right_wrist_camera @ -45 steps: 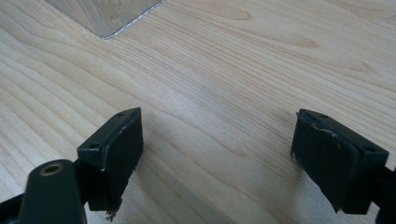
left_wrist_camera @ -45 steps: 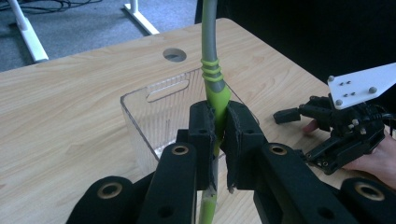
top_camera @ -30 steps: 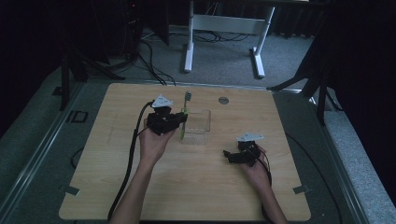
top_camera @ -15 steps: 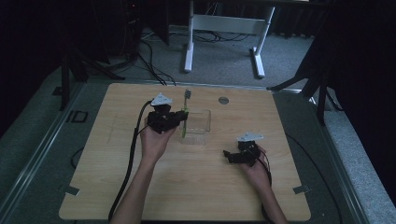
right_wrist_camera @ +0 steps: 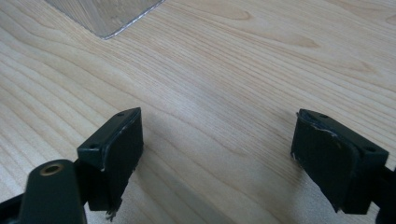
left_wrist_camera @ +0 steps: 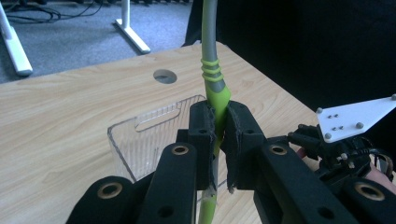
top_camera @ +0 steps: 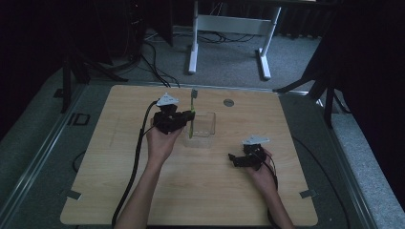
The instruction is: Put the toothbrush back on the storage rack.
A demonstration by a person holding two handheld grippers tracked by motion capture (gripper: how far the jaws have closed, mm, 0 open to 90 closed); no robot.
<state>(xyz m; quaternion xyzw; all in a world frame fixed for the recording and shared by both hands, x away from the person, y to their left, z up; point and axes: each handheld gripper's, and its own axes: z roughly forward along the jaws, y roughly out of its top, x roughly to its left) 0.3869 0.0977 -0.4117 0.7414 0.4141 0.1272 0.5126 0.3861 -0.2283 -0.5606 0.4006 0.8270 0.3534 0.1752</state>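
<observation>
A green and grey toothbrush (left_wrist_camera: 213, 84) stands upright, and my left gripper (left_wrist_camera: 219, 128) is shut on its green handle. In the high view the toothbrush (top_camera: 192, 114) rises at the left edge of a clear plastic box (top_camera: 203, 125), with the left gripper (top_camera: 187, 117) just left of that box. The box's transparent wall (left_wrist_camera: 140, 140) with a slot handle sits right behind the jaws. My right gripper (right_wrist_camera: 217, 158) is open low over bare wood, nothing between its jaws. It rests at the table's right front (top_camera: 234, 160), apart from the box.
The wooden table (top_camera: 119, 191) has a round cable hole (top_camera: 229, 102) near its far edge. A black cable (top_camera: 136, 157) trails from the left gripper along the forearm. White desk legs (top_camera: 193, 47) stand on the floor beyond the table. A corner of the clear box (right_wrist_camera: 107, 18) lies ahead of the right gripper.
The left gripper with the toothbrush has shifted slightly. The right gripper has stayed where it was.
</observation>
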